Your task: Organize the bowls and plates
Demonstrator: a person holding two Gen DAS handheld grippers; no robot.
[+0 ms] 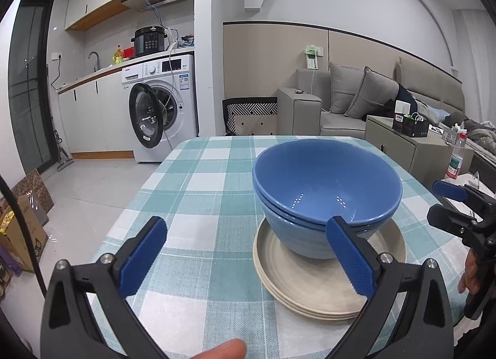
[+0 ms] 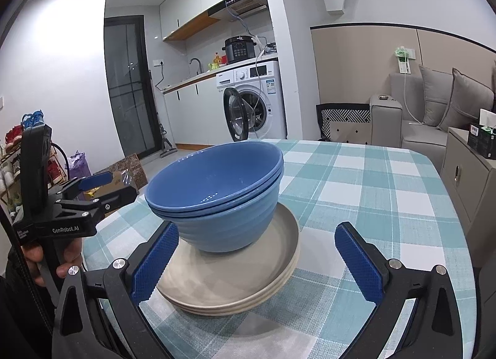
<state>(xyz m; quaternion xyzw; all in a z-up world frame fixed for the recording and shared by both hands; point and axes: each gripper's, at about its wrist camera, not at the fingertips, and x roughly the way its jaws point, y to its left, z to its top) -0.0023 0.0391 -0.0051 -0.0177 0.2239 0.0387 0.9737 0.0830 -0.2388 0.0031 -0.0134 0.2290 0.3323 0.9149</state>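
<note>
A nested stack of blue bowls [image 1: 325,185] [image 2: 217,179] stands on a stack of three beige plates [image 1: 310,287] [image 2: 235,281] on the table with the teal checked cloth [image 1: 201,188] [image 2: 356,188]. My left gripper [image 1: 248,253] [image 2: 108,190] is open, just left of the stack, its right finger in front of the bowls and the plate rim. My right gripper [image 2: 257,263] [image 1: 443,204] is open too, on the stack's right side, with its left finger against the plates' near edge. Neither holds anything. A hand grips each tool.
The table's far edge and rounded corners lie just behind the stack. Beyond are a washing machine [image 1: 155,111] with its door open, a grey sofa [image 1: 341,104], a side cabinet [image 1: 403,145] with a spray bottle [image 1: 457,157], and cardboard boxes [image 1: 24,228] on the floor.
</note>
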